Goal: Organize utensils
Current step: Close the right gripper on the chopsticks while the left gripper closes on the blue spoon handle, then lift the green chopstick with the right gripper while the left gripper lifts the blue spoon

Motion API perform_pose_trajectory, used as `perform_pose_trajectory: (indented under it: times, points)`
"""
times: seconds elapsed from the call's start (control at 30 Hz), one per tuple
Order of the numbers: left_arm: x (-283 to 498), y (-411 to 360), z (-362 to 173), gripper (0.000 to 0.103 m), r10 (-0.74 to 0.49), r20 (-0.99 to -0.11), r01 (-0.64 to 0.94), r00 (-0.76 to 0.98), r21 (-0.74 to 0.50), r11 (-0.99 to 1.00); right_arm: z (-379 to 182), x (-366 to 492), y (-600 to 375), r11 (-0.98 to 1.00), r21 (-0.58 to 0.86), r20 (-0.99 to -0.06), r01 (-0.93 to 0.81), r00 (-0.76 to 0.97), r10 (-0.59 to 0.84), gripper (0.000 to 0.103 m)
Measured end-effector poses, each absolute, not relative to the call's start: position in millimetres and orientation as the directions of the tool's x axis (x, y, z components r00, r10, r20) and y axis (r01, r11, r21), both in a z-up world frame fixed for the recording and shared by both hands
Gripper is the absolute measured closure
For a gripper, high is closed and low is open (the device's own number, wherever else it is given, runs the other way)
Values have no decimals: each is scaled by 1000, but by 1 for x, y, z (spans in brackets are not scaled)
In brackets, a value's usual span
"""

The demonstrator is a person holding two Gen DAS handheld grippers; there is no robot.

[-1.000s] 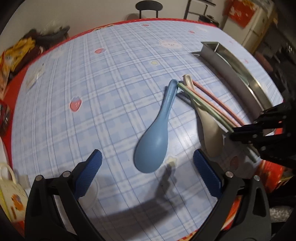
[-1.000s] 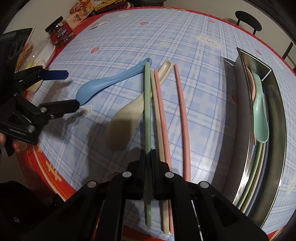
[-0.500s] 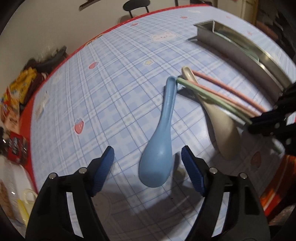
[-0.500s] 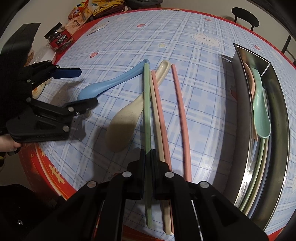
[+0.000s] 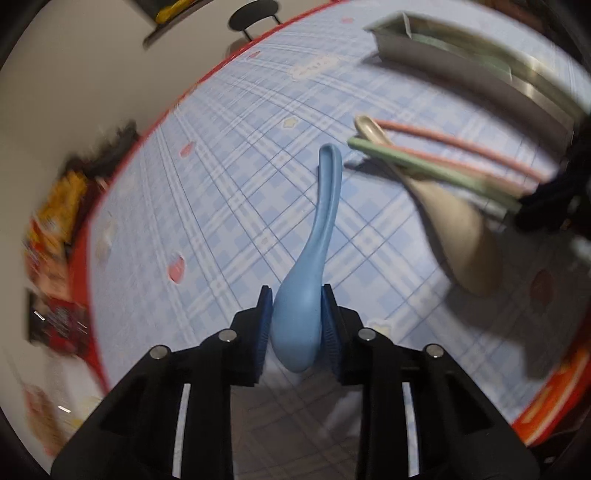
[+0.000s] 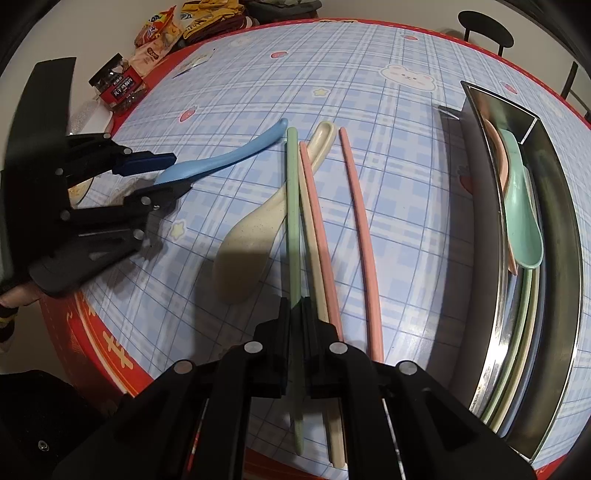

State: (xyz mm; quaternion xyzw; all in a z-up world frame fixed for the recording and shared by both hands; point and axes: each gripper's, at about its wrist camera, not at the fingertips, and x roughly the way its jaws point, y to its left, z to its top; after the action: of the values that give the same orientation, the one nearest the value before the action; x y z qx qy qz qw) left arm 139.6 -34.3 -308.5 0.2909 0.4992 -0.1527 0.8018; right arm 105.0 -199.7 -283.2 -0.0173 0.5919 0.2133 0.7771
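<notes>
My left gripper (image 5: 295, 314) is shut on the bowl of a blue spoon (image 5: 310, 266), whose handle points away over the checked tablecloth; the same spoon shows in the right wrist view (image 6: 221, 160). My right gripper (image 6: 295, 314) is shut on a green chopstick (image 6: 291, 206). Beside it lie a beige chopstick (image 6: 314, 258), two pink chopsticks (image 6: 360, 229) and a beige spoon (image 6: 255, 229). A steel tray (image 6: 561, 206) at the right holds a green spoon (image 6: 521, 206) and more utensils.
Snack bags (image 6: 159, 33) and a jar (image 6: 118, 85) sit at the table's far left edge. The red table rim (image 6: 107, 332) runs close under both grippers. Black chairs (image 6: 484, 26) stand beyond the table.
My left gripper moved forward over the blue spoon's bowl and closed on it. My right gripper has stayed shut on the green chopstick.
</notes>
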Motion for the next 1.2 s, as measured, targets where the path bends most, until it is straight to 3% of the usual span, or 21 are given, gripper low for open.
perform_pose_trajectory:
  times: [0.07,0.1,0.17,0.3,0.67,0.73,0.8,1.2]
  points:
    - [155,-10,-300,76,-90,-926,459,366,95,884,-283,105,-200,909,226,-927,-351,209,311,96]
    - [164,5,-300,87,-150,-935,396,322,-11,918,-283,105,-200,909,226,-927,-351,209,311,96]
    - [171,26,-305,92,-233,-932,297,279,-147,943,-283,105,-200,909,226,-927,-351,209,311,96]
    - [173,46,-312,92,-294,-921,242,256,-233,942,-283,105,-200,908,226,-927,-352,208,312,96]
    - [170,28,-313,82,-278,-928,320,248,-193,928,-283,104,-199,909,229,-927,-349,207,313,96]
    - [169,26,-313,83,-267,-929,331,254,-176,927,-284,105,-200,908,236,-925,-346,206,318,96]
    - [170,23,-314,89,-250,-930,338,269,-152,929,-284,105,-201,909,239,-925,-342,204,320,96]
    - [119,32,-317,92,-329,-899,196,288,-281,939,-275,100,-205,902,297,-906,-314,206,370,97]
